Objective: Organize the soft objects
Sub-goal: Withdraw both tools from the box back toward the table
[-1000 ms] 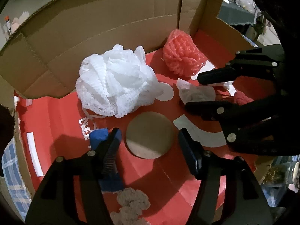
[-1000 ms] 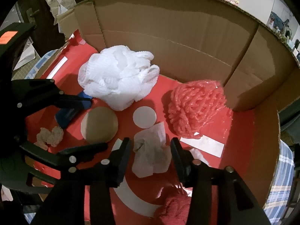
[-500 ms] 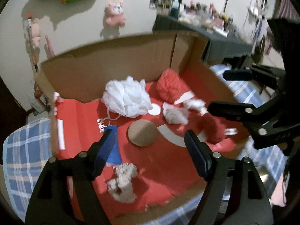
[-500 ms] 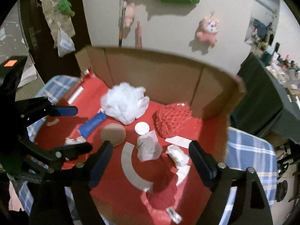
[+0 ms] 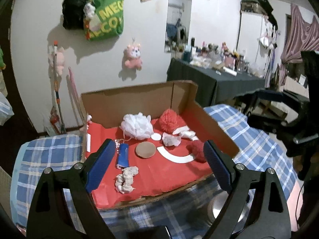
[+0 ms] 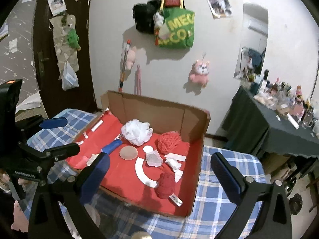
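Observation:
A cardboard box [image 5: 139, 97] with a red floor holds a white mesh puff [image 5: 137, 126], a red mesh puff [image 5: 168, 120], a crumpled tissue [image 5: 171, 140], a red yarn ball [image 5: 197, 149], a tan round pad [image 5: 145, 149], a blue tube [image 5: 122, 156] and a beige knitted scrunchie [image 5: 126, 179]. My left gripper [image 5: 159, 165] hovers above the box's near edge, its jaws opening with nothing between them. My right gripper [image 6: 159, 177] hangs above the near right part of the box [image 6: 159, 109], jaws also opening and empty, over the tissue [image 6: 153, 159] and yarn ball [image 6: 165, 185].
The box rests on a blue plaid bedcover [image 5: 49, 155]. A dark-draped table [image 5: 219, 83] crowded with bottles stands at the right. A green bag [image 6: 177, 29] and a pink plush [image 6: 199, 71] hang on the wall behind, beside a dark door [image 6: 45, 63].
Both grippers have pulled back and risen out of the box, and their jaws have widened. The tissue that sat between the right fingers now lies free on the red floor.

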The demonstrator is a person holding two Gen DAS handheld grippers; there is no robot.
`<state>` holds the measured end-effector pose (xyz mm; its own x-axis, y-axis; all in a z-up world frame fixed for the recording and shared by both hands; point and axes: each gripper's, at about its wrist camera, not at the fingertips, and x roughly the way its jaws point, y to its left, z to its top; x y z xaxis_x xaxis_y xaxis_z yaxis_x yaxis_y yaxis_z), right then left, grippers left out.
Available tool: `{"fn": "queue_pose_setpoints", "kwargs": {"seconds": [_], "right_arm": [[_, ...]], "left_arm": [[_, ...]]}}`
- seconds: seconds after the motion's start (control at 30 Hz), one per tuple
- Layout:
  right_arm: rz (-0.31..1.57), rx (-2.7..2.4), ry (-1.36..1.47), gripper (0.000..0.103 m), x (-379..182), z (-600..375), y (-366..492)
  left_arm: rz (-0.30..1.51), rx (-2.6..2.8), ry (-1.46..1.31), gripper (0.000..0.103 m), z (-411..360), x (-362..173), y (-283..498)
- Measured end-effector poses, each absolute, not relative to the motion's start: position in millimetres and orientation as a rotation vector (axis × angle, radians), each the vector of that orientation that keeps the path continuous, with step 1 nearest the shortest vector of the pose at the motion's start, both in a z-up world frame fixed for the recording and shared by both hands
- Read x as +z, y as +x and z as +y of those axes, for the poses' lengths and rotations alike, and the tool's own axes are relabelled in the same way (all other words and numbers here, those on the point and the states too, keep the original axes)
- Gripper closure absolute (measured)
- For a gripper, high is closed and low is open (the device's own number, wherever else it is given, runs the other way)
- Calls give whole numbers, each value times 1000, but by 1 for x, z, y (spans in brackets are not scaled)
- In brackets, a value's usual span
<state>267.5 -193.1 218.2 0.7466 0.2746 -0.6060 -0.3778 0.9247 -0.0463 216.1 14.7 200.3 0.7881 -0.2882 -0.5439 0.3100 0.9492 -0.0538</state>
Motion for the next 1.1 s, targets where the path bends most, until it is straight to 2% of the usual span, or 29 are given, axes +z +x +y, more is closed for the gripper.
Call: {"fn": "queue_pose_setpoints", "kwargs": {"seconds": [0.1, 0.5, 1.1], "right_arm": [[585, 354, -184, 0, 224, -193, 243], [417, 315, -160, 0, 230, -198, 150], [264, 144, -121, 0, 186, -213, 42]], "left_arm": [[522, -310, 38, 7, 16, 208, 195], [355, -274, 23, 6, 15, 212, 114], [271, -266, -23, 4, 8, 166, 34]]}}
